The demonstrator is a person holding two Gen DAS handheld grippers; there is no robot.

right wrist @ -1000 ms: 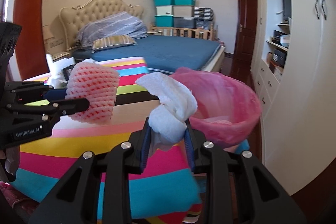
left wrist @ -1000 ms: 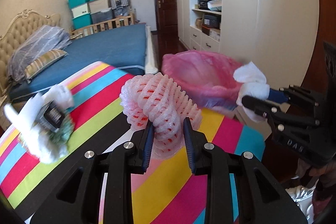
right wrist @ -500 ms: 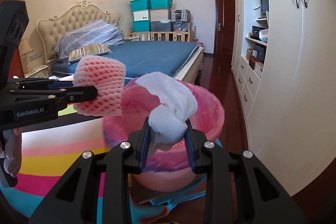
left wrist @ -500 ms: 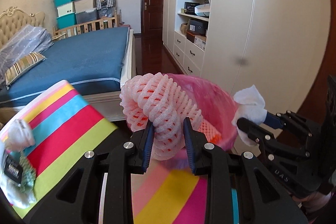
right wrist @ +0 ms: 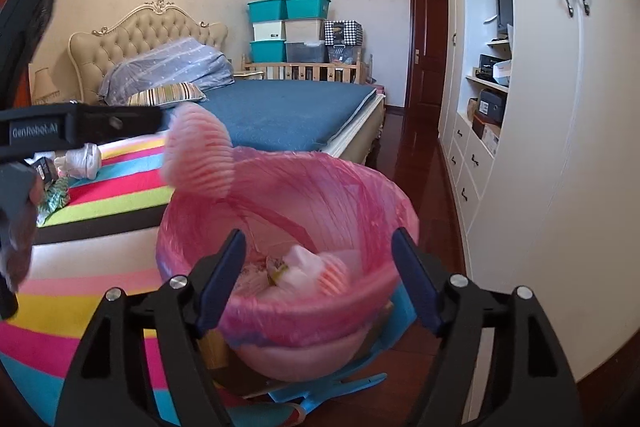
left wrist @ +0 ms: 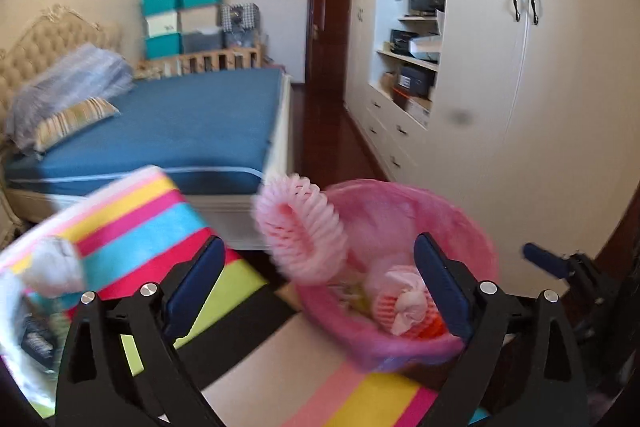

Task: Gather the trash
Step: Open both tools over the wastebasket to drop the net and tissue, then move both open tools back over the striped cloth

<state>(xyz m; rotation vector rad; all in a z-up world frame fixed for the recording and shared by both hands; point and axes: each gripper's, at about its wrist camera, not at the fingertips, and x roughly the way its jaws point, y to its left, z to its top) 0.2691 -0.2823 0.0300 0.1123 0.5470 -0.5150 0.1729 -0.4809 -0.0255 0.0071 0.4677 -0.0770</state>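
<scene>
A waste bin lined with a pink bag [left wrist: 460,227] [right wrist: 320,179] stands beside the striped table. My left gripper [left wrist: 316,263] is over its near rim with the jaws opening wide and nothing pressed between the pads. The pink foam net [left wrist: 304,231] [right wrist: 200,155] is loose and blurred in the air at the bin's rim. My right gripper [right wrist: 320,247] hangs over the bin, jaws opening, nothing between them. A white tissue [right wrist: 304,267] [left wrist: 408,301] lies inside the bin on other trash. From the right wrist, the left gripper's body [right wrist: 80,127] shows at the left.
The table's striped cloth [left wrist: 160,227] [right wrist: 100,187] bears a crumpled white tissue [right wrist: 80,159] and a green wrapper [right wrist: 56,195]. A blue bed [right wrist: 288,111] lies behind. White wardrobes [right wrist: 560,147] line the right side, with dark wood floor between.
Both grippers moved off the table to above the bin and opened. The left one let go of the foam net, now falling. The right one's tissue has dropped into the bin.
</scene>
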